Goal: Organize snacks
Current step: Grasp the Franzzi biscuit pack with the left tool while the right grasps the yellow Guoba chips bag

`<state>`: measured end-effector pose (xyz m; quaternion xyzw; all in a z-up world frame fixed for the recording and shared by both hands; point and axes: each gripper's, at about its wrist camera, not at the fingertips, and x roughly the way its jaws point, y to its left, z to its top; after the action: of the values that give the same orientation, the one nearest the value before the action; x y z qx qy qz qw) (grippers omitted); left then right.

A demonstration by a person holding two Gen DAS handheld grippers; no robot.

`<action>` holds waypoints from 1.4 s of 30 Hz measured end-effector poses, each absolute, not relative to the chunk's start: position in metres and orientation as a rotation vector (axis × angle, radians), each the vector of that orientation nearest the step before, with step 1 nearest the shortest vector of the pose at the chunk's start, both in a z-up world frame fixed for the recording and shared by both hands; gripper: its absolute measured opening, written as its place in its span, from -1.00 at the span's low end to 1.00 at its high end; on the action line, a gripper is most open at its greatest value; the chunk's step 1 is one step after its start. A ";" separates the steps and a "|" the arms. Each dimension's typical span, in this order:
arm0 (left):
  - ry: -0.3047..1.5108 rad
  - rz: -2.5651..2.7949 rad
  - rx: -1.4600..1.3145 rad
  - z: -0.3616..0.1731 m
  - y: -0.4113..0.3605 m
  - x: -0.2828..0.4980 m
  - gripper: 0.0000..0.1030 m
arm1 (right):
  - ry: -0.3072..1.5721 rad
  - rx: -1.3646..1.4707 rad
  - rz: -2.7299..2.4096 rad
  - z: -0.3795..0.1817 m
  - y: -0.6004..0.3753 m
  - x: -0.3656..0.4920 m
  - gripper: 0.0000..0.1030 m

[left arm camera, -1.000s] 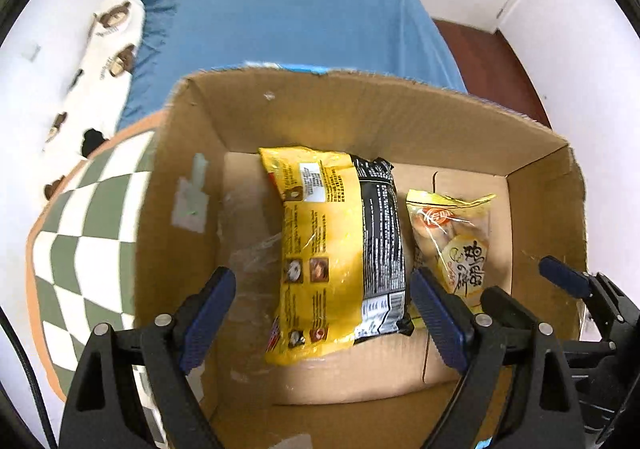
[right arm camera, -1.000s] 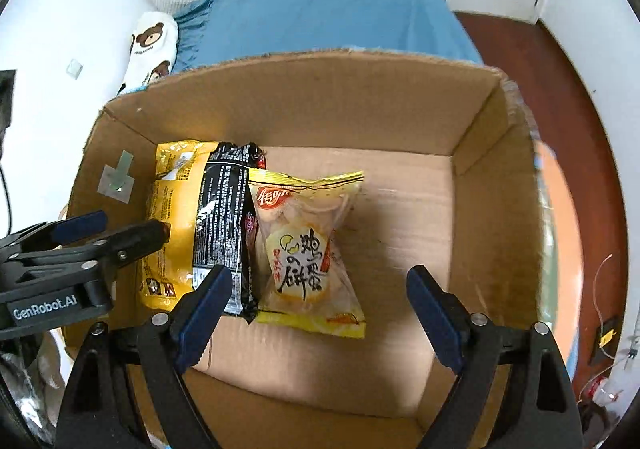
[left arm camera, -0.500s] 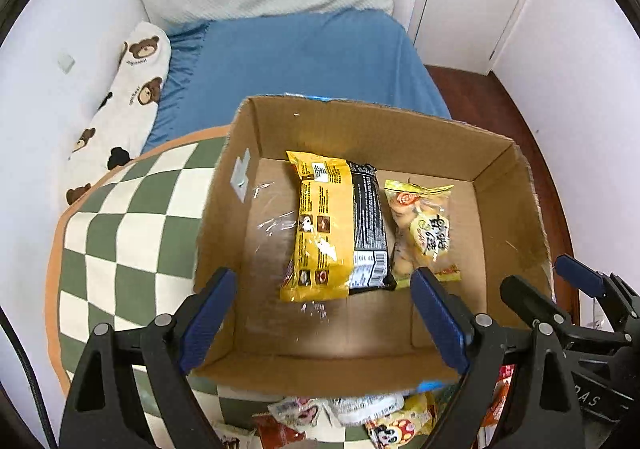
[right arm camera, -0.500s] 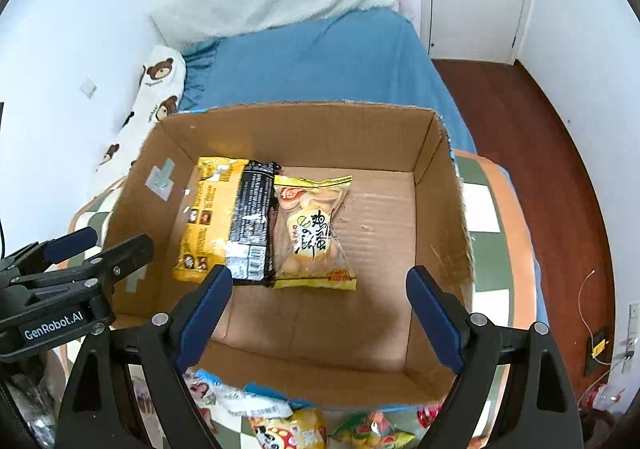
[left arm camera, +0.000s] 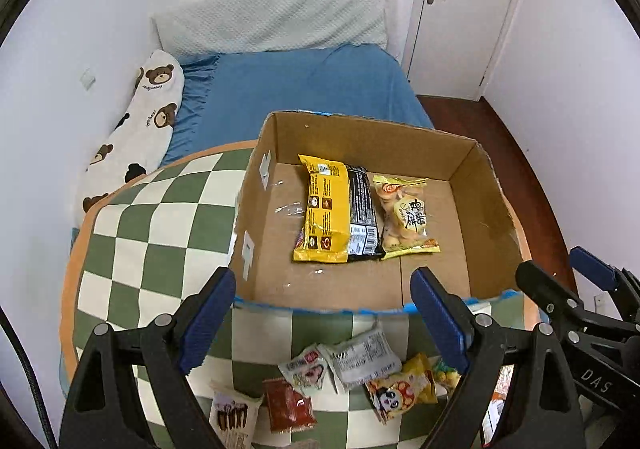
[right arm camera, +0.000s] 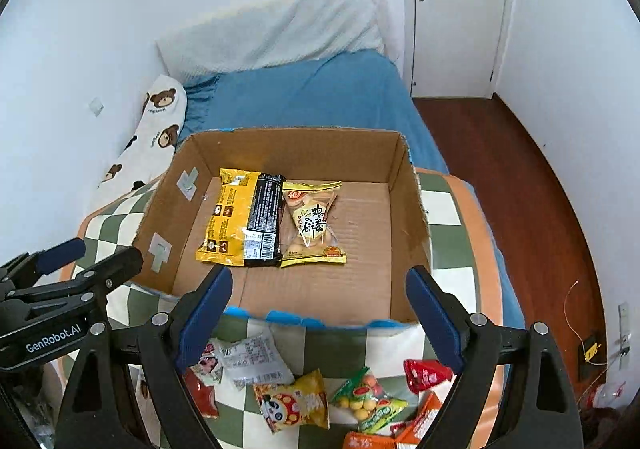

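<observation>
A blue bed (left arm camera: pixel 304 85) is seen beyond the cardboard box (left arm camera: pixel 472 185), which is taken here as the landmark. The box rests on a green-checked tabletop (left arm camera: pixel 160 225). Inside the box, toward its left half, a yellow-and-black packet (left arm camera: pixel 328 209) lies flat, with a clear biscuit bag (left arm camera: pixel 404 217) touching its right edge; the right part of the floor is bare. In front of the box's near wall, loose snacks are scattered: a white sachet (right arm camera: pixel 256 361), a panda-print pack (right arm camera: pixel 296 401), a green candy bag (right arm camera: pixel 368 397) and a red packet (right arm camera: pixel 426 373).

The left gripper (left arm camera: pixel 324 319) and right gripper (right arm camera: pixel 320 313) are both held above that near wall, jaws spread wide, nothing between them.

The next pick is best made on a single packet lying apart from its neighbours, pinched across its short width, then laid beside the biscuit bag in the bare right part.
</observation>
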<state>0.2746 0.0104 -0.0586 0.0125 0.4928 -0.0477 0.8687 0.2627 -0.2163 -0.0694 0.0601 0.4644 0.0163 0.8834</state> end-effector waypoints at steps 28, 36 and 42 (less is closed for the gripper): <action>1.376 0.185 -0.033 -0.203 0.108 0.187 0.74 | 1.417 0.549 0.065 -0.249 -0.236 0.184 0.77; 1.482 0.282 -0.085 -0.242 0.140 0.175 0.74 | 1.535 0.772 -0.035 -0.318 -0.220 0.204 0.69; 1.576 0.199 0.058 -0.271 0.130 0.178 0.74 | 1.533 0.515 0.019 -0.318 -0.198 0.206 0.41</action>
<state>0.1778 0.1302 -0.2709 0.0262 0.7078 0.0893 0.7003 0.2058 -0.1975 -0.3176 0.2302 0.6858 0.0084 0.6903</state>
